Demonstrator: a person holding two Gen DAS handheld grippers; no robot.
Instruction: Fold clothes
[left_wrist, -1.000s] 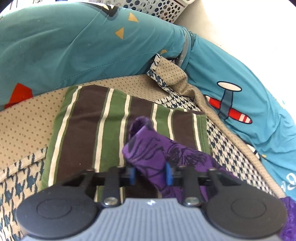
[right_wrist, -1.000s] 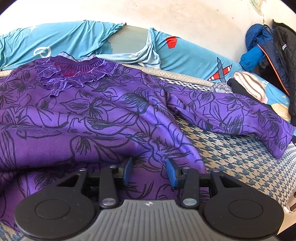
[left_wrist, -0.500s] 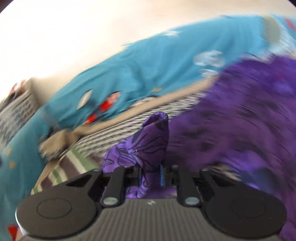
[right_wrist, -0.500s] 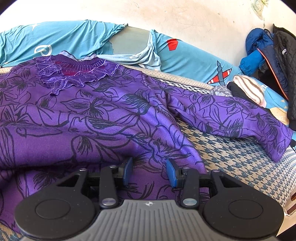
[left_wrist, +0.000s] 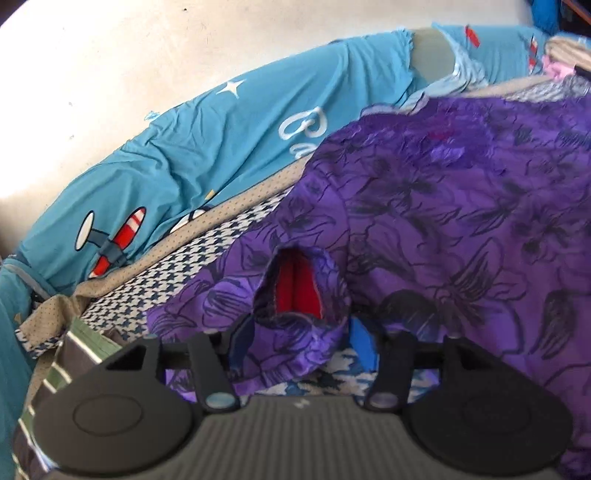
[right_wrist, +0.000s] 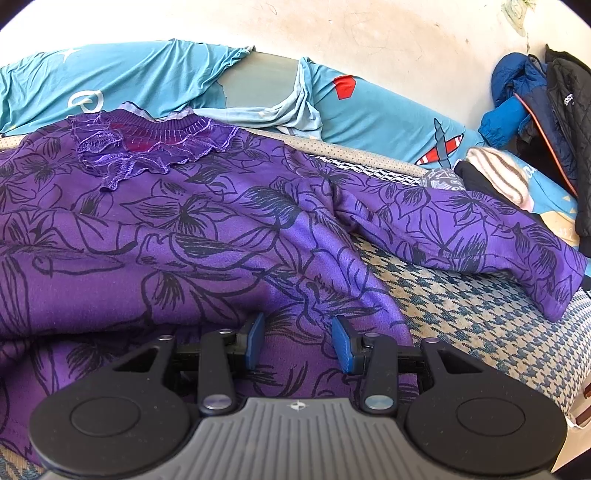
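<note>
Spread flat on the houndstooth bed cover (right_wrist: 476, 314): purple floral blouse (right_wrist: 192, 229), collar toward 12 o'clock, long axis 6 to 12, one sleeve (right_wrist: 472, 225) stretched toward 3 o'clock; teal airplane-print sheet (right_wrist: 373, 110) behind at 12, jackets (right_wrist: 546, 107) at 2. Left claw (left_wrist: 301, 345) just opened and released, cuff (left_wrist: 295, 291) lying loose between blue pads, no longer over the striped folded garment (left_wrist: 70, 354), now at 8 o'clock. Right claw (right_wrist: 298, 341) unmoved, part open over the hem, grip unclear.

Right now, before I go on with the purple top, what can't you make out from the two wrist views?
- Left sleeve cuff, left wrist view: lower edge hidden by the left gripper.
- Purple top hem, right wrist view: covered by the right gripper; pad contact unclear.
- Striped garment, left wrist view: mostly hidden by the gripper body.
- Folded pile, right wrist view: too small to identify.
</note>
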